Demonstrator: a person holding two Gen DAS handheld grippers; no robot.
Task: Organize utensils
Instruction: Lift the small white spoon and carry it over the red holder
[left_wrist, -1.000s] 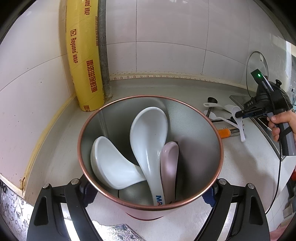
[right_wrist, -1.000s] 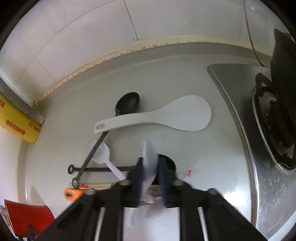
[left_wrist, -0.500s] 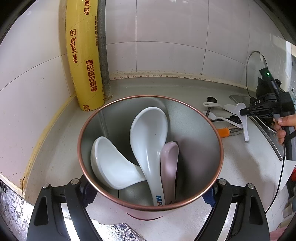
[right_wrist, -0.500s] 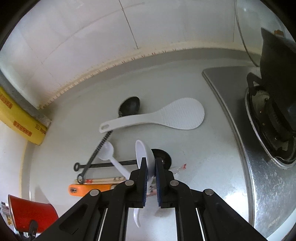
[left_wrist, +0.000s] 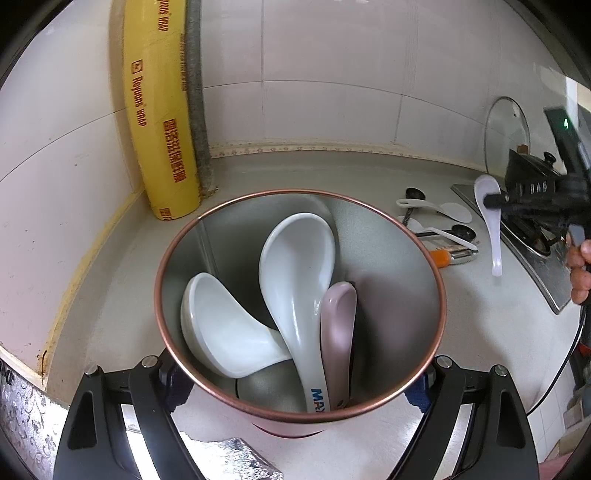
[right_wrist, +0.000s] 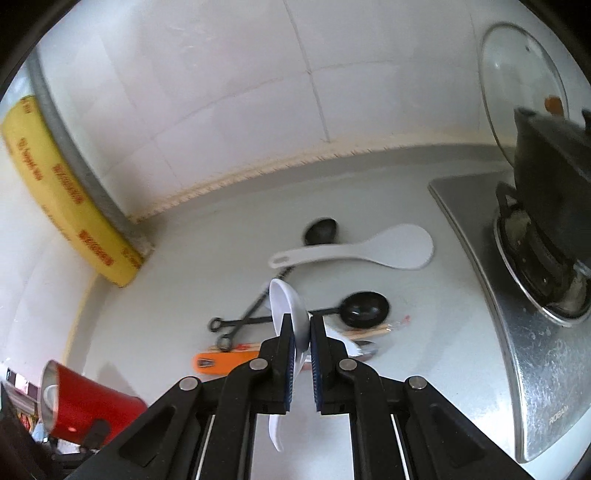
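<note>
Right wrist view: right tool (right_wrist: 302, 332) clenched on white spoon (right_wrist: 290, 308), now lifted clear of bench (right_wrist: 207, 258) versus 1 second ago. Left tool (left_wrist: 295, 380) grips red cup (left_wrist: 424, 254) holding 3 spoons (left_wrist: 295, 266). Judgement: carry to cup follows; paddle (right_wrist: 369, 249) and 2 black scoops (right_wrist: 364, 308) remain.

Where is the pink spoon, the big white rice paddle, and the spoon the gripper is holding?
pink spoon (left_wrist: 338, 332): left wrist view, on its handle inside the cup.
white rice paddle (right_wrist: 404, 246): right wrist view, on its blade.
held white spoon (right_wrist: 286, 308): right wrist view, on its bowl.

Three spoons (left_wrist: 295, 280) in cup (left_wrist: 424, 236); two black ladles (right_wrist: 364, 304) on counter.
</note>
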